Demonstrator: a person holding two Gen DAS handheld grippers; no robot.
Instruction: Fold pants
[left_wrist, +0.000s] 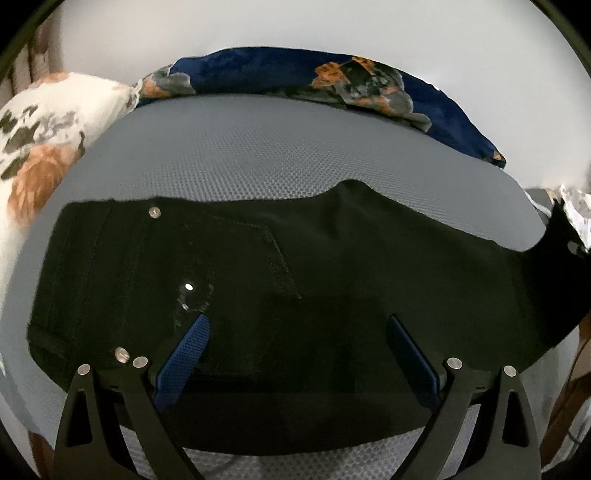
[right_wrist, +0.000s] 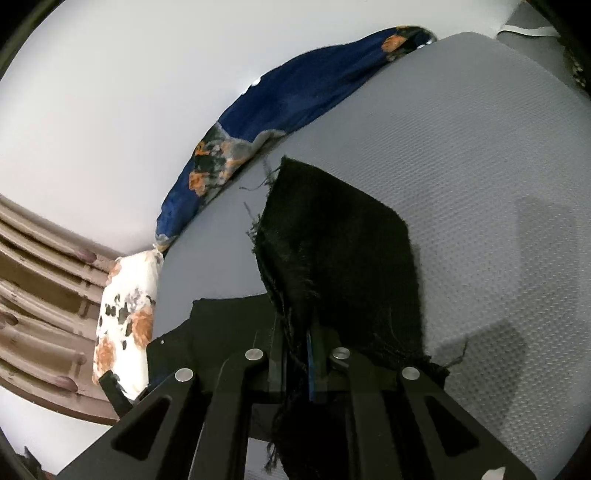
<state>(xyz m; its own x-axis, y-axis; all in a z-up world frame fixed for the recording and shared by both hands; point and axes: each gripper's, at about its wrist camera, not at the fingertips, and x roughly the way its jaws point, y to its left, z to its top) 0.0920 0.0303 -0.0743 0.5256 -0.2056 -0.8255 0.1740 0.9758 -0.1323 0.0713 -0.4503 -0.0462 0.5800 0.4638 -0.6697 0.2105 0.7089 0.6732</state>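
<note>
Black pants (left_wrist: 295, 266) lie spread across a grey mattress (left_wrist: 229, 147), waist end at the left with metal rivets showing. My left gripper (left_wrist: 297, 328) hovers just above them, blue pads wide apart and nothing between them, so it is open. In the right wrist view my right gripper (right_wrist: 301, 343) is shut on the frayed hem of a pant leg (right_wrist: 340, 251), which stands up in front of the camera, lifted off the mattress (right_wrist: 480, 184). The rest of the pants (right_wrist: 221, 321) lies lower left.
A navy floral blanket (left_wrist: 295, 74) runs along the far edge of the bed against a white wall. A white floral pillow (left_wrist: 40, 129) sits at the left. A wooden headboard (right_wrist: 40, 295) stands beyond the pillow (right_wrist: 125, 314) in the right wrist view.
</note>
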